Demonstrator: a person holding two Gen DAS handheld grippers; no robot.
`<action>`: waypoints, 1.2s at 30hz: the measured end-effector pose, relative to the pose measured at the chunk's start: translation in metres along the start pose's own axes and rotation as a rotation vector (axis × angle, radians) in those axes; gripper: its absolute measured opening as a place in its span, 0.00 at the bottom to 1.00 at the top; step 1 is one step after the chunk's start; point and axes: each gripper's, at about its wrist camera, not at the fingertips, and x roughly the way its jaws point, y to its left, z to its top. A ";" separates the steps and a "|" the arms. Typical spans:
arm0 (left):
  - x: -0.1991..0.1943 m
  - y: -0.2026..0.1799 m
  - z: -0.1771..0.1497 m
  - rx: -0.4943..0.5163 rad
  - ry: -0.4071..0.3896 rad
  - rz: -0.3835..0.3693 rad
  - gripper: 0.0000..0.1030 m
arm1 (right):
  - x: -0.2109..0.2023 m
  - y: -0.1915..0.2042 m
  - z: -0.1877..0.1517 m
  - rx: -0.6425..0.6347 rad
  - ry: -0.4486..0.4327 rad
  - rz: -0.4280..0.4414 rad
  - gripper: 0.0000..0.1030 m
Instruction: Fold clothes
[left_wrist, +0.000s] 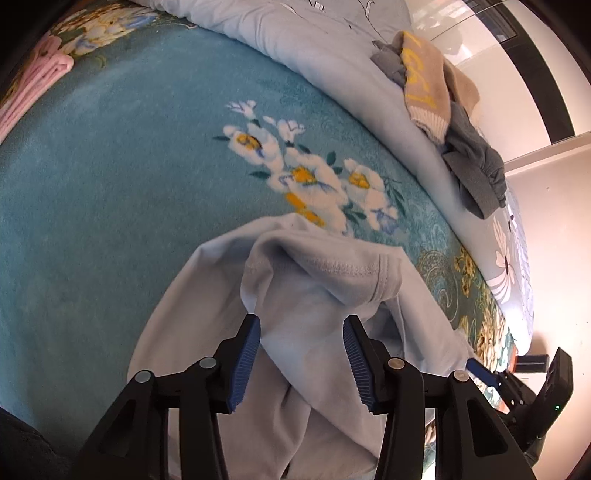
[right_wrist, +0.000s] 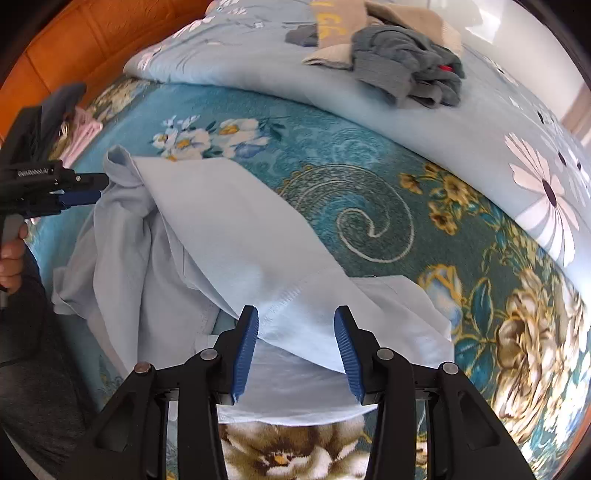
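The blue shirt (right_wrist: 236, 236) is still bunched up, so folding has barely begun. Both the left gripper (left_wrist: 301, 354) and right gripper (right_wrist: 295, 347) have wide jaws with cloth lying between them (not pinched). More clothes (right_wrist: 399, 62) wait far off.

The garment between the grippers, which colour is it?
The garment is plain light blue, clearest in the right wrist view.

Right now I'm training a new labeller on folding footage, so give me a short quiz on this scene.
1. True or false: the left gripper is shut on the pale blue shirt.
2. Where does the grey garment lie? A) on the floor B) on the light blue quilt C) under the shirt
3. Fill in: the beige sweater bears ___ letters.
Key: 1 false, its fingers stand apart; 2 B; 3 yellow.
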 end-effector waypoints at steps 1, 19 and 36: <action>0.002 0.002 -0.002 -0.005 0.006 0.021 0.52 | 0.005 0.008 0.003 -0.035 0.003 -0.022 0.43; 0.007 0.019 0.004 -0.099 -0.011 -0.087 0.17 | 0.042 -0.090 0.119 0.399 -0.068 0.056 0.43; 0.022 0.025 0.004 -0.203 0.067 -0.177 0.18 | 0.040 -0.008 0.051 -0.089 -0.024 -0.100 0.43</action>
